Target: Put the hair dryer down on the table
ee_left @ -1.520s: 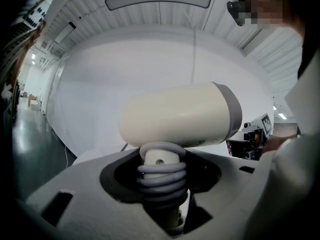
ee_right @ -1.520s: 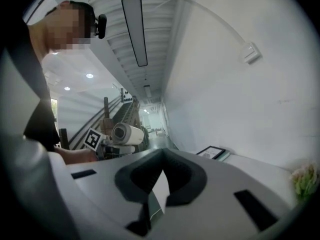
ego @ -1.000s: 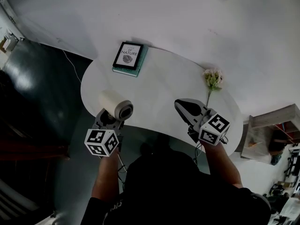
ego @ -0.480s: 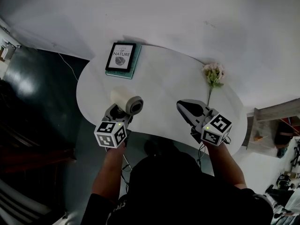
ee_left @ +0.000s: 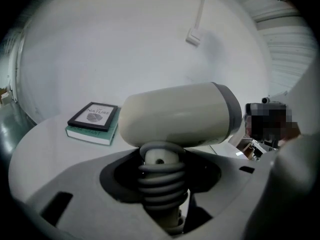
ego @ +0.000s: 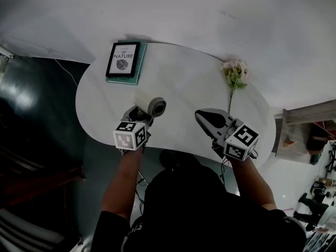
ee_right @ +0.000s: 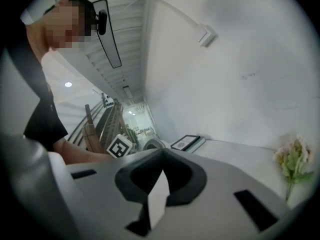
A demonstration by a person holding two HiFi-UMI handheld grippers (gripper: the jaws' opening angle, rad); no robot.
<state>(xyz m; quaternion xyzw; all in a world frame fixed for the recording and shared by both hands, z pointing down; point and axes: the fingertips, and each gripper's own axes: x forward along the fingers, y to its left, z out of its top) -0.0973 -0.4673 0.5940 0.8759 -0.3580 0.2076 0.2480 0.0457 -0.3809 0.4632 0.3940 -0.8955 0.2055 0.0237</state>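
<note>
Inside left hand-held gripper, hair dryer

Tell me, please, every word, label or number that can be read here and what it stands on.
"OF NATURE": cover of the book.
Smaller print on that cover: too small to read.
Left marker cube and right marker cube: square patterns, no letters.
</note>
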